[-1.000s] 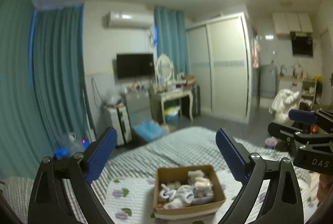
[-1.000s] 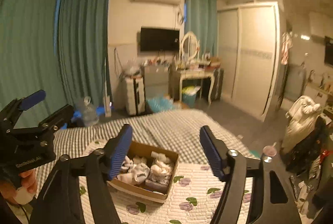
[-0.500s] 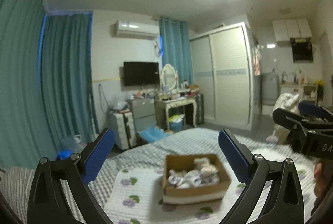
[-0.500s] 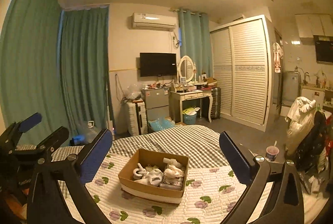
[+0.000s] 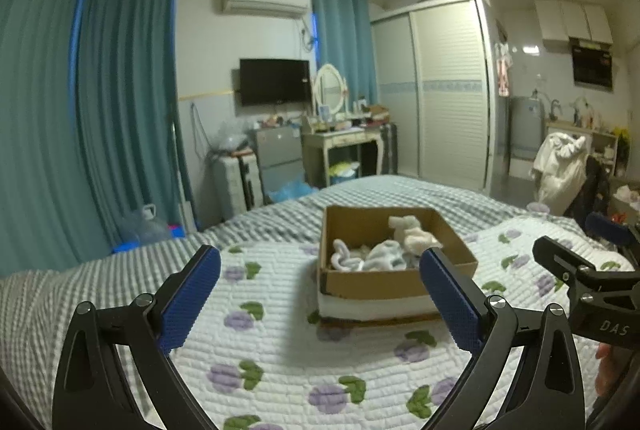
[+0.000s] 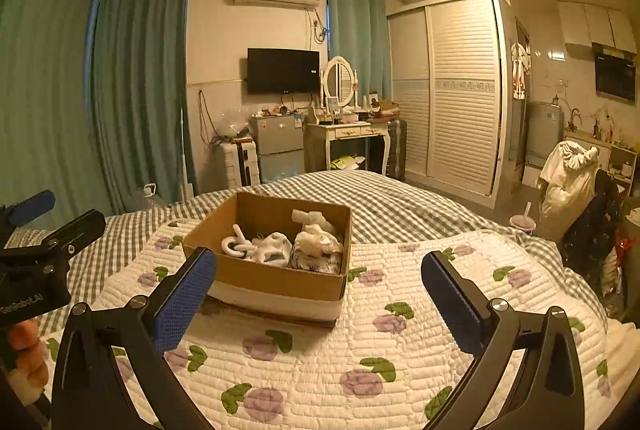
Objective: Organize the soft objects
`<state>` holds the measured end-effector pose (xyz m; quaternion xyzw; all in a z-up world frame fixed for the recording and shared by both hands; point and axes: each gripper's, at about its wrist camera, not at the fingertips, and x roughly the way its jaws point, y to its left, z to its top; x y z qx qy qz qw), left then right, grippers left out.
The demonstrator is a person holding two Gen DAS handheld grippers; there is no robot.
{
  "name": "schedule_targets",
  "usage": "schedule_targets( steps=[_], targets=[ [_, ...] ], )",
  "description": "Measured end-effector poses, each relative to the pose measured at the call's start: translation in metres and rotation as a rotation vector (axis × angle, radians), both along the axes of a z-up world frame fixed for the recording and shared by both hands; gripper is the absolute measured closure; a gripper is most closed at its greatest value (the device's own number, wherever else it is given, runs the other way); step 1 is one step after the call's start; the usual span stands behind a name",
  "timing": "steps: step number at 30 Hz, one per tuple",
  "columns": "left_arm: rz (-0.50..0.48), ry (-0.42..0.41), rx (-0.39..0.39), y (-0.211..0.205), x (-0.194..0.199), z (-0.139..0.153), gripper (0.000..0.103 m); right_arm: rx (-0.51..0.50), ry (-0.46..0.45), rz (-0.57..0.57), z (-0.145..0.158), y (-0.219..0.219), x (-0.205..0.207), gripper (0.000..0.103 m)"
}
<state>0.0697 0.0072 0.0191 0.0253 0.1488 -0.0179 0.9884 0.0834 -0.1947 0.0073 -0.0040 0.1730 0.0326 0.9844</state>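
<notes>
A brown cardboard box [image 5: 400, 284] sits on the flowered white quilt [image 5: 280, 346] on the bed. It holds several white and cream soft items [image 5: 384, 250]. My left gripper [image 5: 320, 294] is open and empty, above the quilt in front of the box. My right gripper [image 6: 320, 302] is open and empty, also short of the box [image 6: 280, 280], whose soft items [image 6: 296, 244] show inside. Each gripper appears at the edge of the other's view: the right one [image 5: 592, 270] and the left one [image 6: 36, 230].
A checked grey blanket [image 6: 400, 206] covers the far bed. Beyond stand a dressing table [image 6: 352, 134], small fridge [image 6: 278, 146], suitcase [image 6: 240, 160], wardrobe [image 6: 448, 90] and a chair with clothes [image 6: 576, 190]. Teal curtains [image 5: 100, 130] hang at left.
Both grippers have come down and moved towards the box; it now looks larger and nearer in both views. The jaws stay open.
</notes>
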Motion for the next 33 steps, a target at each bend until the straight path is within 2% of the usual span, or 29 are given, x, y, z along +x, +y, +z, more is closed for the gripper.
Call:
schedule_targets(
  steps=[11,33],
  targets=[
    [0.016,-0.011,-0.026,0.008,-0.007,-0.006,0.001,-0.035,-0.003,0.016,-0.002,0.016,-0.002,0.0],
    [0.013,0.008,-0.053,0.009,-0.007,-0.007,0.001,-0.005,-0.018,0.011,0.005,0.013,-0.006,0.0]
  ],
)
